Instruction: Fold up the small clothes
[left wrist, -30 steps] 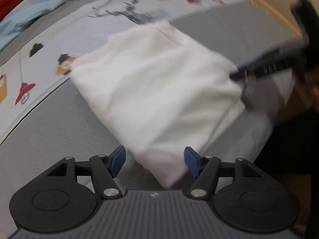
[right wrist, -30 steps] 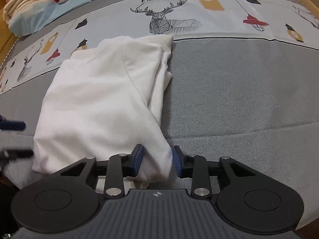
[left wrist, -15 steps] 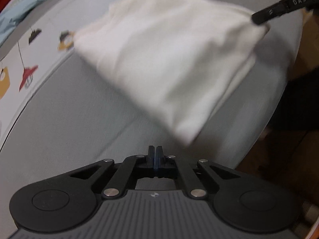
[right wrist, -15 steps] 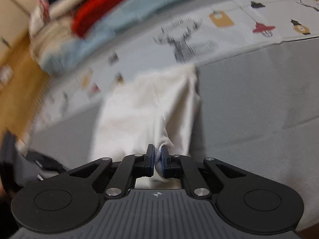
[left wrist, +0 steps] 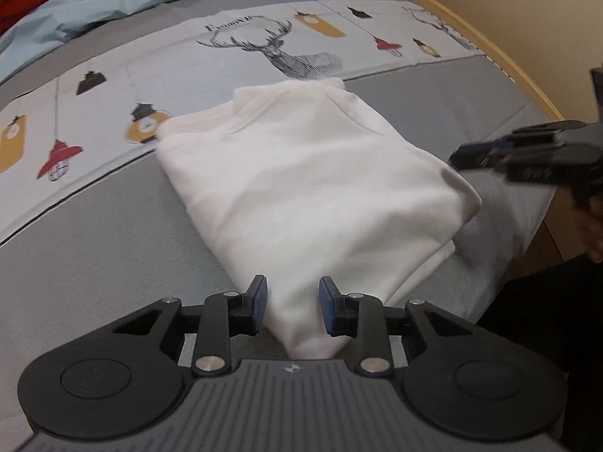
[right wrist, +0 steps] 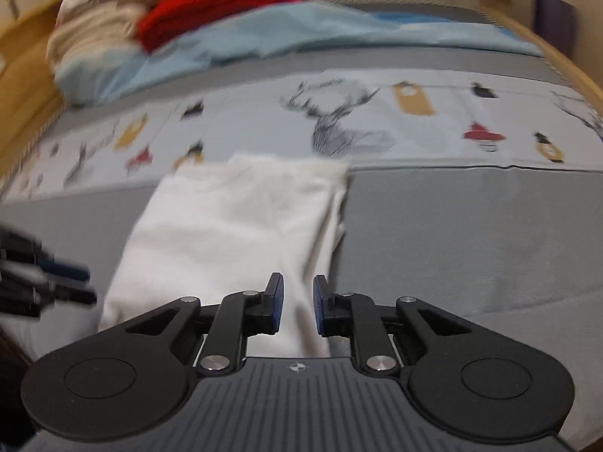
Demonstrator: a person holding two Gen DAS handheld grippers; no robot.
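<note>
The white garment [left wrist: 312, 188] lies folded on the grey part of the bed [left wrist: 94, 248], its far edge reaching the printed band [left wrist: 264, 49] with the deer and lanterns. Its near corner runs in between the fingers of the left tongs [left wrist: 293, 310], which are spread, with cloth in the gap but not pinched. In the right wrist view the same garment [right wrist: 233, 233] lies ahead, and its near right edge passes between the fingers of the right tongs [right wrist: 297, 303], which are also spread, gripping nothing. The right tongs show blurred at the right edge of the left view, just beside the garment's right corner; the left tongs show blurred at the left edge of the right view. A light blue sheet [right wrist: 264, 34] and a red cloth [right wrist: 211, 3] lie at the far end of the bed.
</note>
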